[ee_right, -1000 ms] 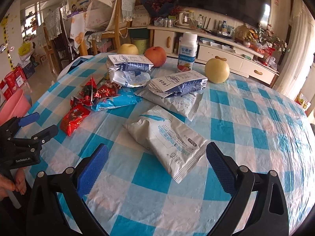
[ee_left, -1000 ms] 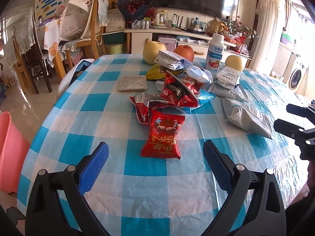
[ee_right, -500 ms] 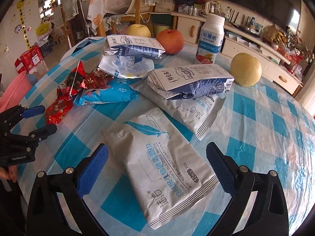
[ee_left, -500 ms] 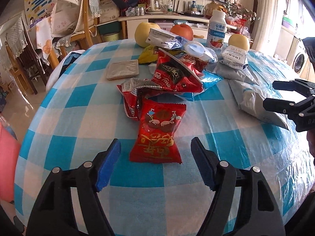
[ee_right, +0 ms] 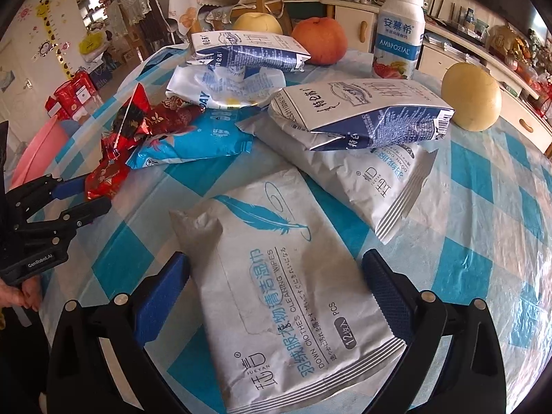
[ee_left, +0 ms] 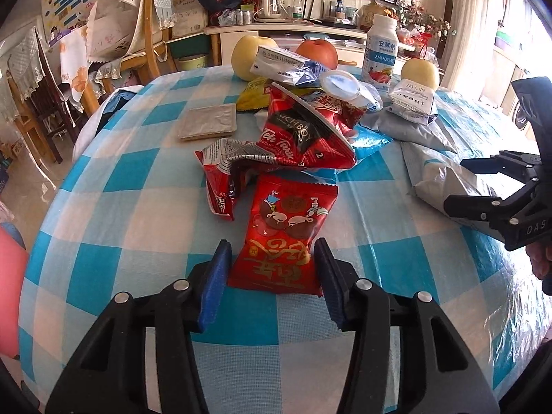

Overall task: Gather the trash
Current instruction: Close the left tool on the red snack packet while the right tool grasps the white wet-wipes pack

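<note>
A red snack packet (ee_left: 286, 220) lies on the blue-checked table (ee_left: 138, 207), nearest of a heap of wrappers. My left gripper (ee_left: 270, 252) is closing on its lower end, and both blue pads (ee_left: 217, 276) press against the packet's side edges. In the right wrist view a white wet-wipes pack (ee_right: 262, 227) with a blue feather lies flat. My right gripper (ee_right: 276, 269) stands open astride its near end, pads clear of it on both sides. The left gripper (ee_right: 86, 196) shows there at the left, holding the red packet (ee_right: 103, 176).
Behind lie a torn red wrapper (ee_left: 303, 134), a blue wrapper (ee_right: 193, 141), more white packs (ee_right: 362, 110), a flat grey sachet (ee_left: 208, 124), a yoghurt bottle (ee_right: 398, 27), an orange fruit (ee_right: 321, 39) and pears (ee_right: 471, 100). A pink bin (ee_left: 10, 276) stands left of the table, chairs (ee_left: 138, 34) beyond.
The left jaws have closed from wide open onto the red packet after moving in over it. The right gripper has come down and forward, and now straddles the wipes pack.
</note>
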`<state>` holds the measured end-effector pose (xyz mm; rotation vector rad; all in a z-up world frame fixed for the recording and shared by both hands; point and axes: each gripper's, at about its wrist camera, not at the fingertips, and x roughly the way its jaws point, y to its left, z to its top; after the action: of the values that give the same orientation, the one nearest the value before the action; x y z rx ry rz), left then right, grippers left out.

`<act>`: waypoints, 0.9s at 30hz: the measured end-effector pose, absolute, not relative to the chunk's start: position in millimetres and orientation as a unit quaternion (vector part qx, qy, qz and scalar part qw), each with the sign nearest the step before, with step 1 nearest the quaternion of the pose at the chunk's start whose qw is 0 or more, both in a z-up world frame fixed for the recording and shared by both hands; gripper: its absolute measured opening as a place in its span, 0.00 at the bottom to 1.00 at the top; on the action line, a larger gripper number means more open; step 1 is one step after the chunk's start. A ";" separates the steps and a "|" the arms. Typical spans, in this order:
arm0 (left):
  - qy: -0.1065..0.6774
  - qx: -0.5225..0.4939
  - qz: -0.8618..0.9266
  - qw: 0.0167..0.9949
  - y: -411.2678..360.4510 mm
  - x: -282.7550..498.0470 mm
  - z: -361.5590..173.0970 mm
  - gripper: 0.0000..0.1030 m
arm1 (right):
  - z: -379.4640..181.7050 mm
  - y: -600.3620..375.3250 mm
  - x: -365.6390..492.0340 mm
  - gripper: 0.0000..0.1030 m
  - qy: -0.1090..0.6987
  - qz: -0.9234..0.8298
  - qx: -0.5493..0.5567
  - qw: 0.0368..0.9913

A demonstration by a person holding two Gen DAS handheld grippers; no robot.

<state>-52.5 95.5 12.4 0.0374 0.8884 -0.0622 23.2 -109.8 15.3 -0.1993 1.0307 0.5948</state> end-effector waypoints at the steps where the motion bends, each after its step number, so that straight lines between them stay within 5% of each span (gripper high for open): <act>1: 0.429 0.017 -0.032 0.903 96.3 -53.2 12.7 0.49 | 15.8 -109.2 23.6 0.96 0.487 0.278 -0.094 0.823; 27: 0.399 -0.059 -0.053 0.914 126.7 -68.9 40.4 0.47 | 28.5 -70.2 4.2 0.62 0.504 0.265 -0.102 0.816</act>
<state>-68.9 126.7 40.4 -0.1214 0.8211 -0.1087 4.2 -70.2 28.5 -0.2181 1.0746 0.5659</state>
